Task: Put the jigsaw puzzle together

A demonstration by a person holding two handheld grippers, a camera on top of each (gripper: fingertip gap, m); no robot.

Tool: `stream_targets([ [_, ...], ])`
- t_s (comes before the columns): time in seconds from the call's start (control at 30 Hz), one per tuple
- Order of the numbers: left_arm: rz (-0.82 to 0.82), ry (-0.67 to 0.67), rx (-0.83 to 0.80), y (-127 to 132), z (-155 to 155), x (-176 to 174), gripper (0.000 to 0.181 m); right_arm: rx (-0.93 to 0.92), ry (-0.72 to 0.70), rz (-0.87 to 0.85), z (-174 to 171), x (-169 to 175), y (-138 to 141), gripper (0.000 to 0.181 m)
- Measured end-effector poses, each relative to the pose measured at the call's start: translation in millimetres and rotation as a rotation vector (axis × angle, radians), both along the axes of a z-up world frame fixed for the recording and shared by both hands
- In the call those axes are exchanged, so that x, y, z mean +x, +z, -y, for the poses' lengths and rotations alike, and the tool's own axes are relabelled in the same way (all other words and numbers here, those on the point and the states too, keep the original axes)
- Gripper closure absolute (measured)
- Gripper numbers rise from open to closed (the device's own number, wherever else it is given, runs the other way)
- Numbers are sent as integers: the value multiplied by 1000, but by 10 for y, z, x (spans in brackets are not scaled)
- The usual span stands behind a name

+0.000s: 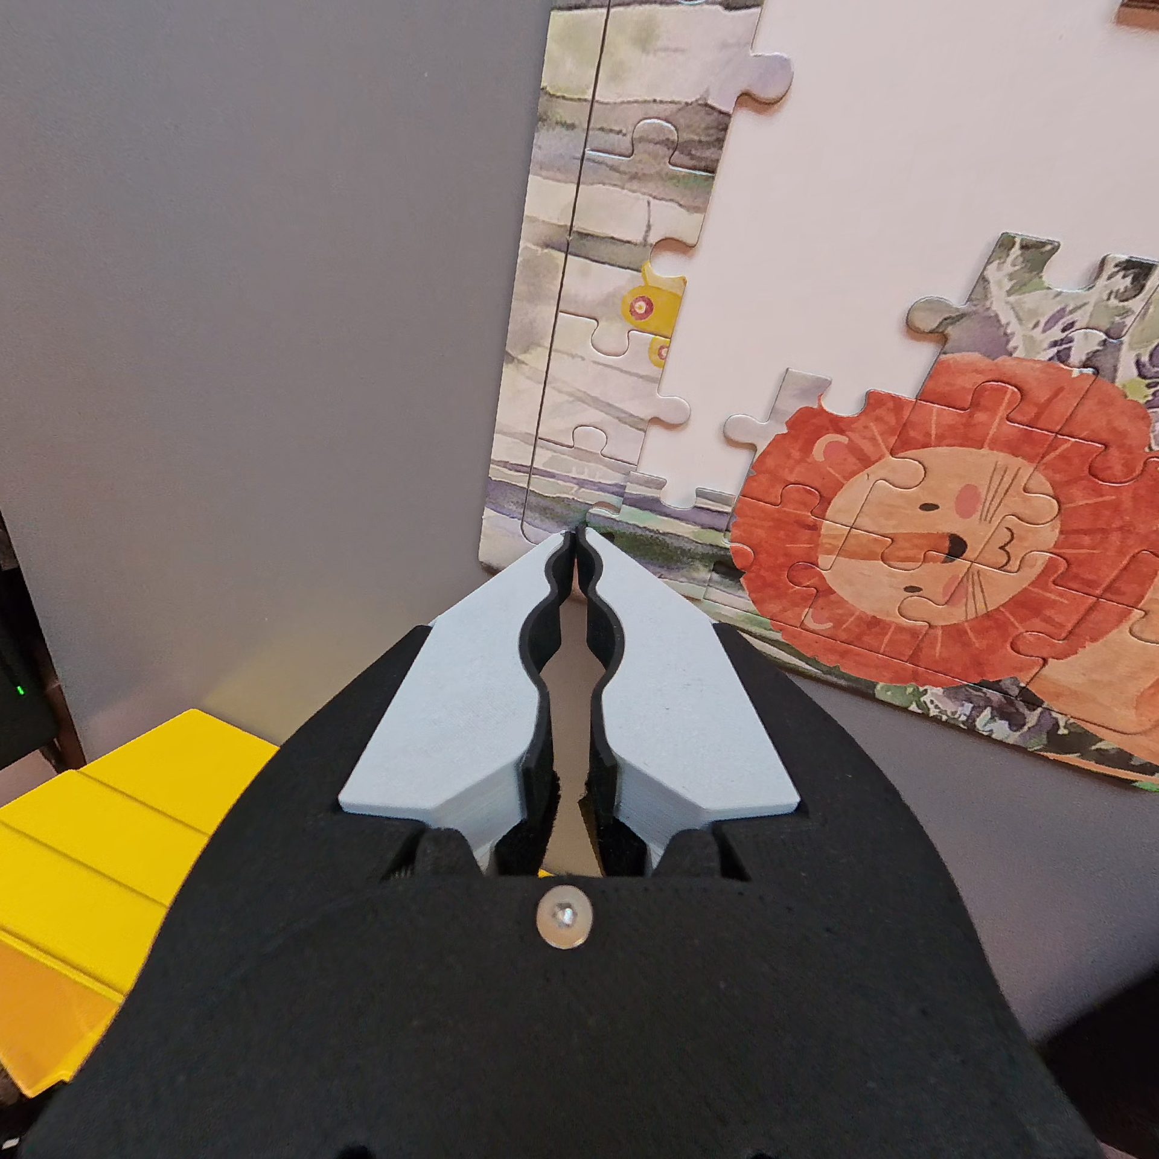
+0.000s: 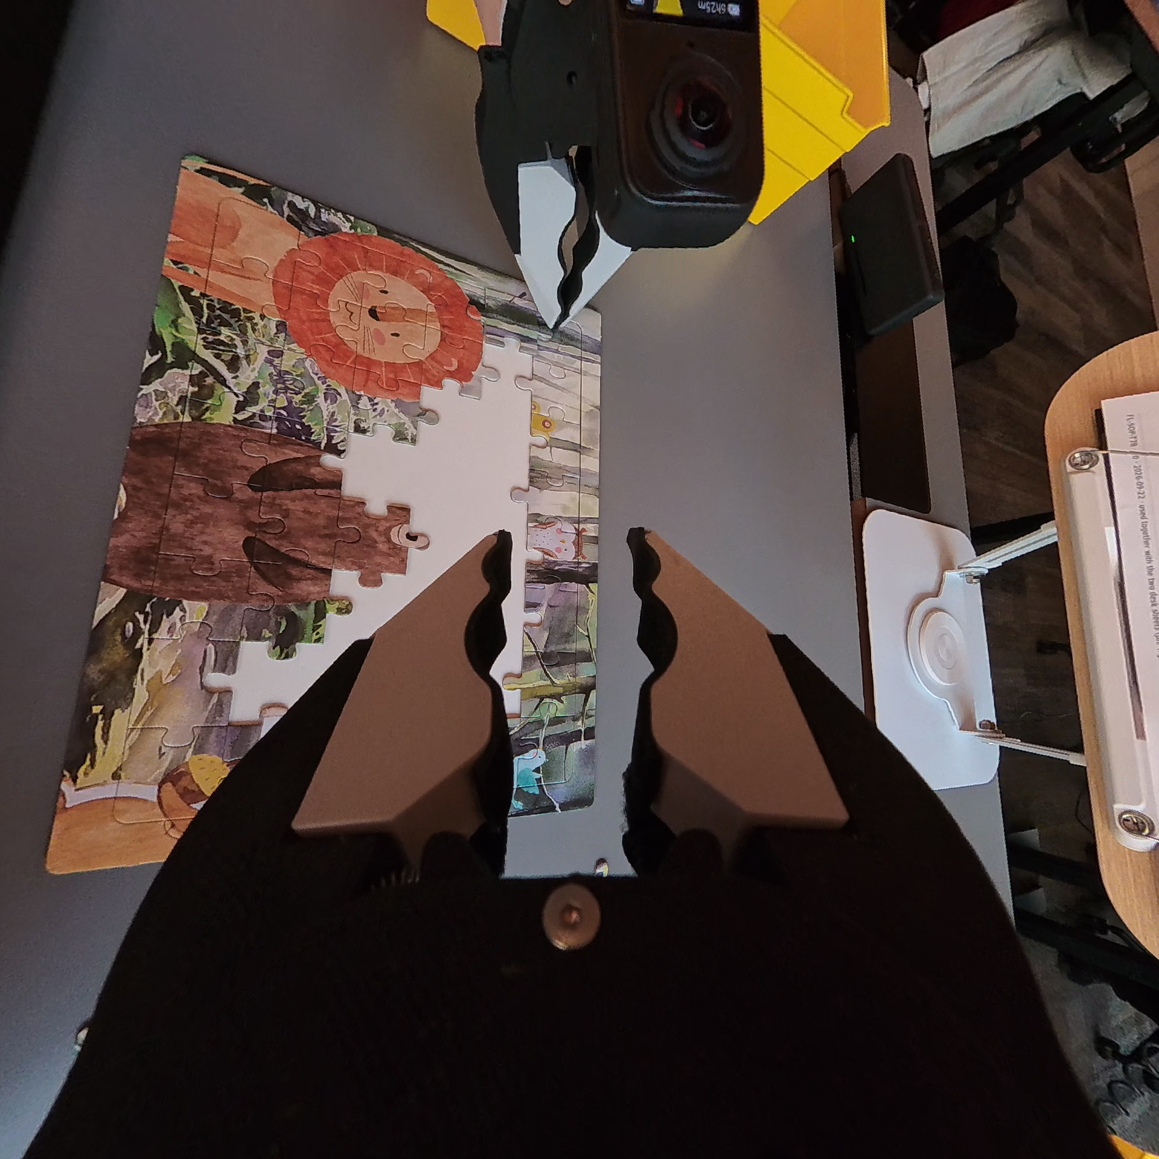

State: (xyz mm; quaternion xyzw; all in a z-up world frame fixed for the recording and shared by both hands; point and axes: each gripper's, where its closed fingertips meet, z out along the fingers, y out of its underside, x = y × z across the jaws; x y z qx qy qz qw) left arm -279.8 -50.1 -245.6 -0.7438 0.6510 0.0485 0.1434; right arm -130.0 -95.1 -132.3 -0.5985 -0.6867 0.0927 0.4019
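The grey table [image 2: 721, 439] carries everything, and the largest thing on it is the jigsaw puzzle [image 2: 263, 502], lying flat in its printed tray and mostly filled: lion [image 2: 376, 313] toward one corner, brown bear [image 2: 269, 520] along the middle, a strip of birch-like trunks down the opposite long edge. A ragged white gap [image 2: 458, 464] runs through the centre, with a smaller one nearer the acorn corner, so several pieces are missing; no loose piece shows in either view (they may sit in the yellow bin [image 2: 815, 125] beyond the far edge, but I cannot tell).

The risk lies mainly with the tray itself. It looks light and it rests on a smooth top, so any sideways push could slide it or lift a border piece out of its lock.

The left gripper [image 2: 555, 323] is clenched, its tips meeting on nothing visible, and pressed down at the tray's corner beside the lion [image 1: 903, 533], apparently as a hold-down. If that point pressure slips off the edge, the tray would pivot.

The right gripper [image 2: 567, 533] hangs released and empty above the trunk strip, its jaws straddling the tray's long edge. Lowered carelessly, its left finger could catch the protruding tabs by the owl piece [image 2: 555, 542] and pop them loose.
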Motion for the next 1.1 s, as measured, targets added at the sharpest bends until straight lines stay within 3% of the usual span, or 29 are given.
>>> stream_targets([
  [0.47, -15, 13, 34, 47, -38, -73, 181, -1, -9, 7, -20, 24, -20, 143],
  [0.57, 80, 43, 2, 195, 37, -59, 173, 1, -9, 2, -22, 28, -3, 143],
  [0.67, 169, -25, -41, 301, 215, 69, 169, -6, -6, -7, -21, 20, 3, 143],
  [0.83, 118, -78, -84, 189, 299, 67, 159, -7, -9, 3, -20, 24, -22, 143],
  [1.1, 102, -94, -102, 94, 290, 70, 163, -5, -10, -4, -23, 35, 3, 143],
])
